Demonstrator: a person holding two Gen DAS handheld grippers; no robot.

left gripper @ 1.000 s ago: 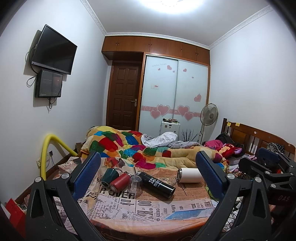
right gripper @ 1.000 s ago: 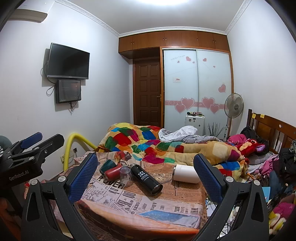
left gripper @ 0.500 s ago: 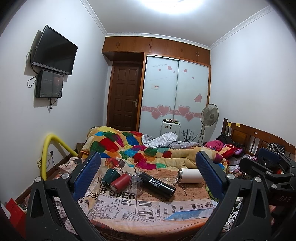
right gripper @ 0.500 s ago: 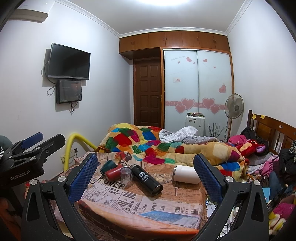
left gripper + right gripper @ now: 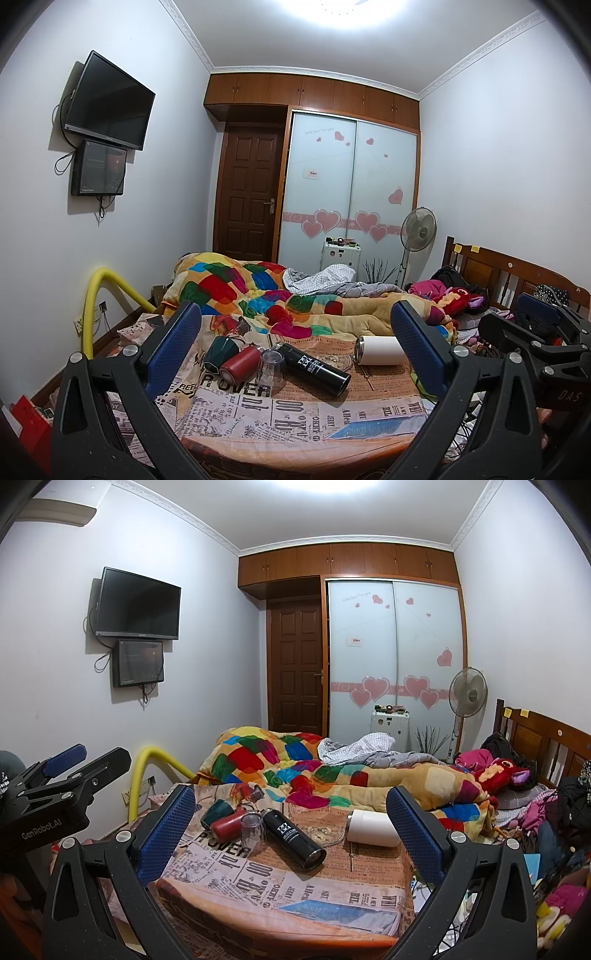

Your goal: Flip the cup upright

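Several cups lie on their sides on a small table covered with a newspaper-print cloth (image 5: 295,413): a dark green cup (image 5: 216,353), a red cup (image 5: 239,368), a black bottle-shaped cup (image 5: 317,368) and a white cup (image 5: 380,350). A clear glass (image 5: 271,369) stands mouth-down between the red and black cups. The same cups show in the right wrist view: green (image 5: 215,811), red (image 5: 228,827), clear glass (image 5: 252,832), black (image 5: 293,838), white (image 5: 373,828). My left gripper (image 5: 295,350) and right gripper (image 5: 290,830) are both open, empty, well short of the table.
A bed with a colourful quilt (image 5: 295,299) lies right behind the table. A yellow foam tube (image 5: 107,295) arches at the left wall. A wooden headboard (image 5: 509,273) and piled clothes are at the right. A flat glass dish (image 5: 320,833) lies between the black and white cups.
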